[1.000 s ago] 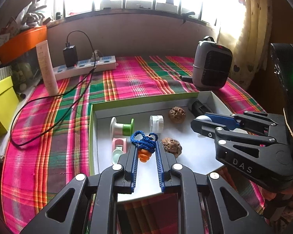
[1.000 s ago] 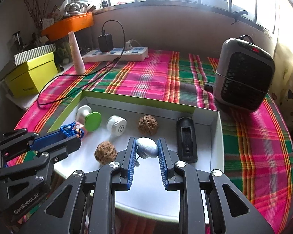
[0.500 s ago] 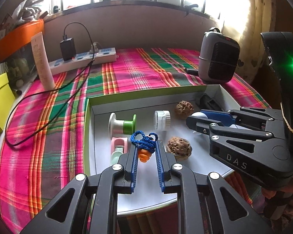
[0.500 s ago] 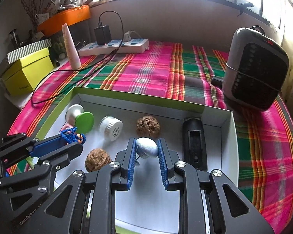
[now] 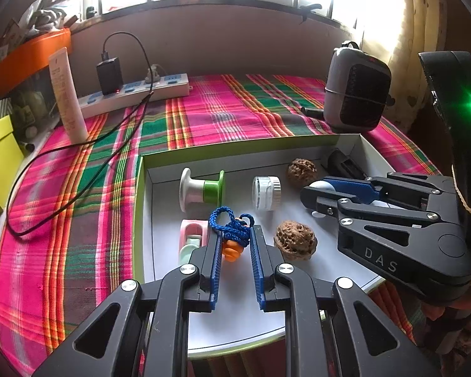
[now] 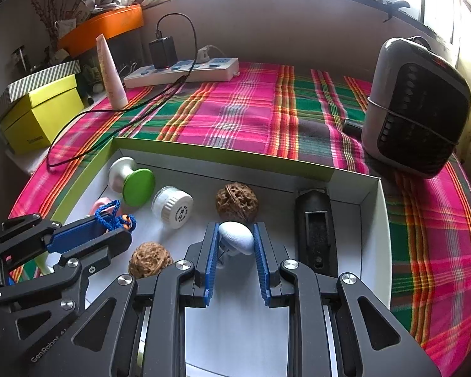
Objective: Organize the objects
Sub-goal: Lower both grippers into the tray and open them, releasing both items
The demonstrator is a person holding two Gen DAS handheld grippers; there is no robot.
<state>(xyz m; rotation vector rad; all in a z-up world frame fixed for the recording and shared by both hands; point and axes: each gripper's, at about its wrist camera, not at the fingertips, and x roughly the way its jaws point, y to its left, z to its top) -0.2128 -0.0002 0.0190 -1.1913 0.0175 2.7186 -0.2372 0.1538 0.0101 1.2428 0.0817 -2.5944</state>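
- our left gripper (image 5: 234, 245) has its jaws clamped on the blue cord (image 5: 230, 224), over the box's (image 5: 235, 152) near left.
- our right gripper (image 6: 235, 242) pinches the white egg (image 6: 237, 237) mid-box.
- walnuts (image 5: 295, 241), spool (image 5: 201, 190), jar (image 5: 266, 193) already lie inside; we judge both held pieces still need placing.

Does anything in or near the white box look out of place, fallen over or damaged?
Nothing looks damaged or spilled. Only the green-and-white spool and the small white jar lie on their sides in the white box.
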